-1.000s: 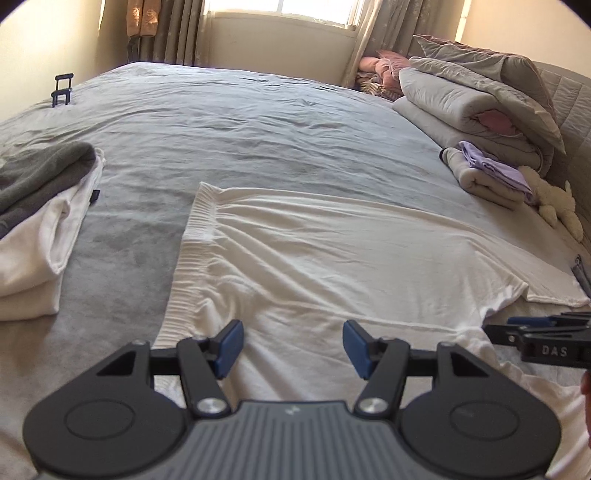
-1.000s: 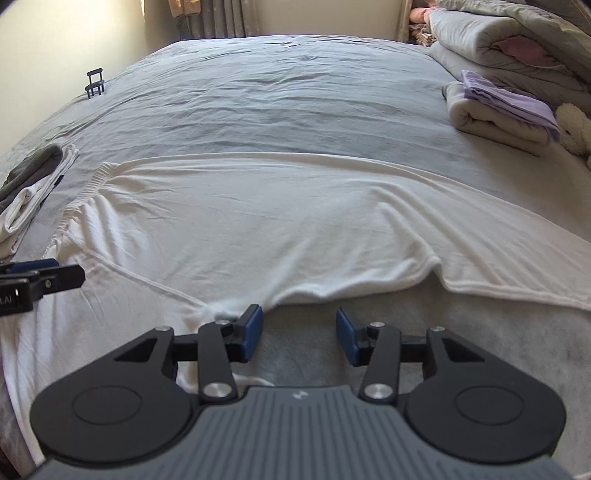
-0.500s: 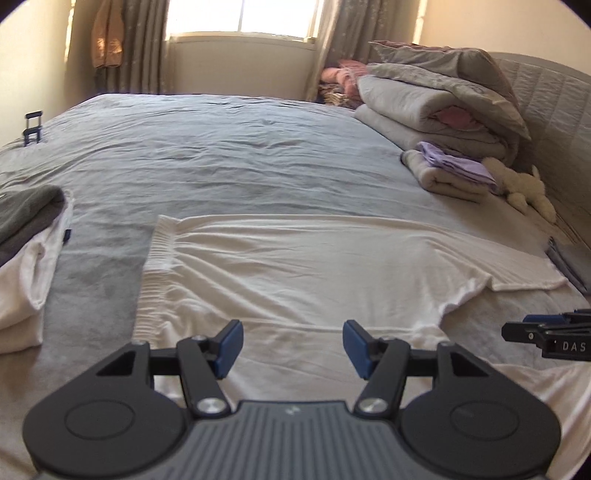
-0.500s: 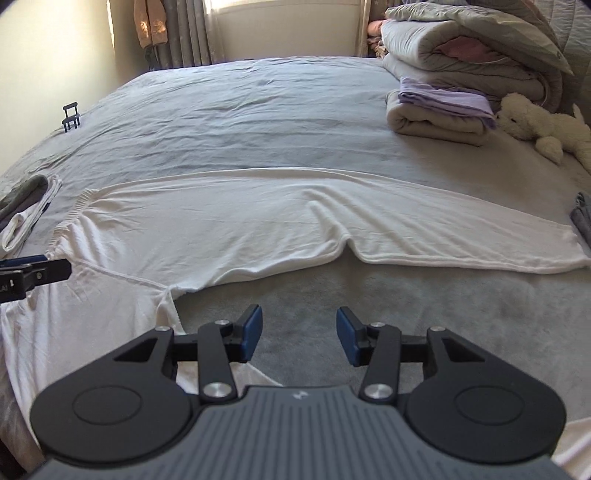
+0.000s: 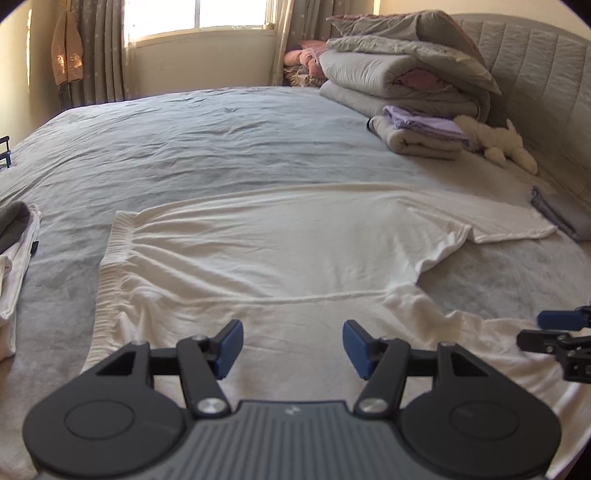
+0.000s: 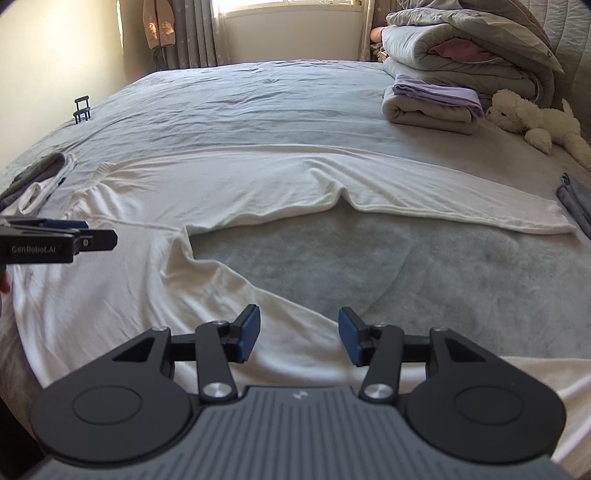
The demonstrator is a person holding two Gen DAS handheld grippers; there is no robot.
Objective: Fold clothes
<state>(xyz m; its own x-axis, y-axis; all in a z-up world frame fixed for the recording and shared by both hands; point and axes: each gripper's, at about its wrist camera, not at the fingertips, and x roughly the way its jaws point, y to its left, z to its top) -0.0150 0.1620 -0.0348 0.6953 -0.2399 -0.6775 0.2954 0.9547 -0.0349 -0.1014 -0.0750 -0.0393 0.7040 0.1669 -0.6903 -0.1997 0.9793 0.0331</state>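
A wide bed [image 5: 229, 140] under a wrinkled grey cover fills a sunlit bedroom, with a curtained window [image 5: 199, 18] at the far wall.

Nearest, the left gripper [image 5: 293, 347] hovers over the waist end of the white trousers [image 5: 277, 254], its blue pads standing apart with nothing between them. The right gripper [image 6: 298, 336] hangs over the near trouser leg, close to its edge against bare grey cover; its jaws are also parted and hold nothing. Each gripper's fingers show at the edge of the other's view, and the left one's side reads "GenRobot.AI".

The trousers lie spread flat across the near half of the bed, elastic waistband to the left, one leg running far right and the other bending toward the near edge. Between the legs opens a broad wedge of bare cover.

At the left edge sits a folded pile of grey and white clothes [image 5: 14, 258]. At the right edge, just beyond the far leg's cuff, lies a folded grey item [image 6: 576, 201]. Farther right, a rolled beige blanket with a lilac cloth on top [image 6: 432, 103] sits beside a white plush toy [image 6: 535, 118], and a heap of grey quilts [image 6: 469, 55] rises behind against the padded headboard [image 5: 535, 81]. A small black stand [image 6: 82, 109] perches at the far left edge. The middle and far left of the bed lie open.
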